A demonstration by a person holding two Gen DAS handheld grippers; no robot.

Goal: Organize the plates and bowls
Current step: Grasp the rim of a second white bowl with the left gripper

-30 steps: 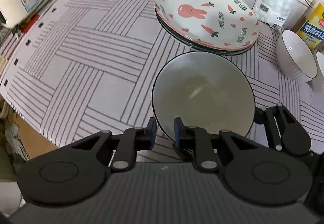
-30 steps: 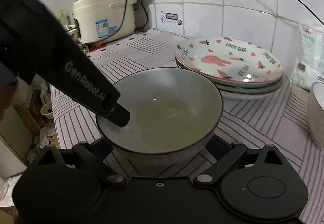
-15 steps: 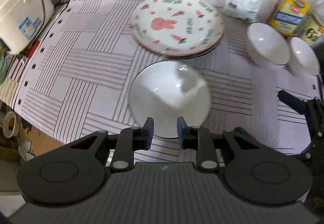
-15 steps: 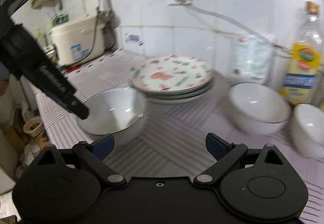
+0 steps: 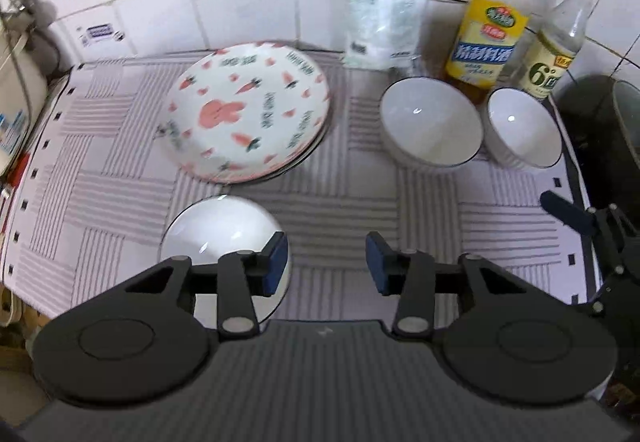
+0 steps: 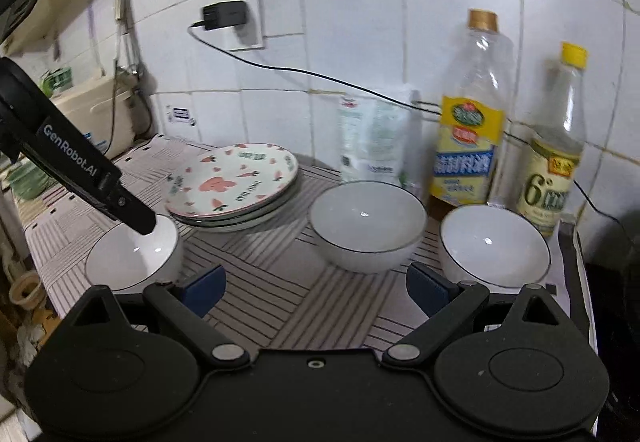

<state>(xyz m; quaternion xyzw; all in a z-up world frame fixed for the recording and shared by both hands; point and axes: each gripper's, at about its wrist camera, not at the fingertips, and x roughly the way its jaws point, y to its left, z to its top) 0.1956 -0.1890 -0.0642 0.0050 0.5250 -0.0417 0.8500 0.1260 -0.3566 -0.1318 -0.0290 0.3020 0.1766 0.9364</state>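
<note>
A stack of plates with a pink rabbit print (image 5: 244,118) (image 6: 232,184) sits at the back left of the striped mat. A white bowl (image 5: 216,234) (image 6: 132,256) rests on the mat in front of it. Two more white bowls stand to the right, a larger one (image 5: 430,126) (image 6: 366,228) and a smaller one (image 5: 522,132) (image 6: 494,248). My left gripper (image 5: 327,264) is open and empty, its left finger over the near bowl's rim. My right gripper (image 6: 316,288) is open and empty, above the mat in front of the two bowls.
Two bottles (image 5: 494,26) (image 5: 558,42) and a plastic bag (image 5: 380,26) stand against the tiled wall behind the bowls. A rice cooker (image 6: 96,114) is at the far left. A dark appliance (image 5: 600,130) borders the mat on the right. A cable runs along the wall.
My left gripper opened, let go of the near bowl and drew back. My right gripper left that bowl and swung right toward the two other bowls.
</note>
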